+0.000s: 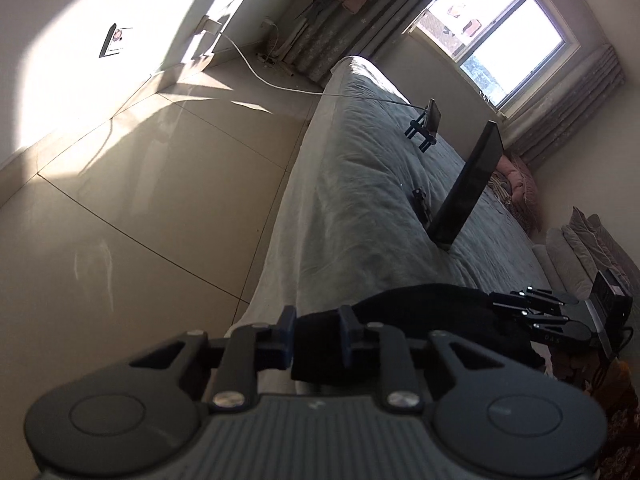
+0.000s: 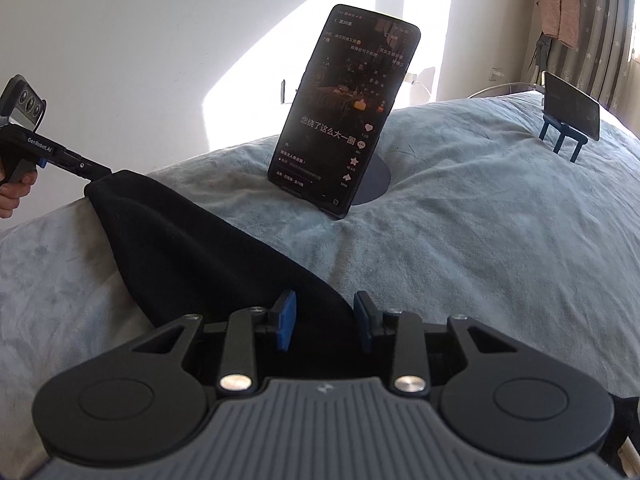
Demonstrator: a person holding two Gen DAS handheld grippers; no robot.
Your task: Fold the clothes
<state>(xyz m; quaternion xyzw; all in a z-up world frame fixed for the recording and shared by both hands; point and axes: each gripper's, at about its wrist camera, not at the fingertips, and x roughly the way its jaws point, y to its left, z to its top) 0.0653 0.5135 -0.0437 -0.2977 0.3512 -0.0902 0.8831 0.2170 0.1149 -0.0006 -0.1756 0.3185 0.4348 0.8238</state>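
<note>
My left claw is clamped on one end of a black garment, its blue pads pinching soft, matte cloth that bunches thick between them. My right claw grips the other end the same way, the dark fabric filling the gap between its pads. The garment lies stretched between my two claws along the near edge of the bed, over a pale grey-blue cover with a fuzzy, rumpled nap.

Just beyond the cloth a large phone leans on a round-based stand, its glossy screen lit. Farther off, near the bed's far corner, a smaller phone sits on a blue folding stand with a white cable running to it across the smooth tiled floor. Patterned curtains hang by the window.
</note>
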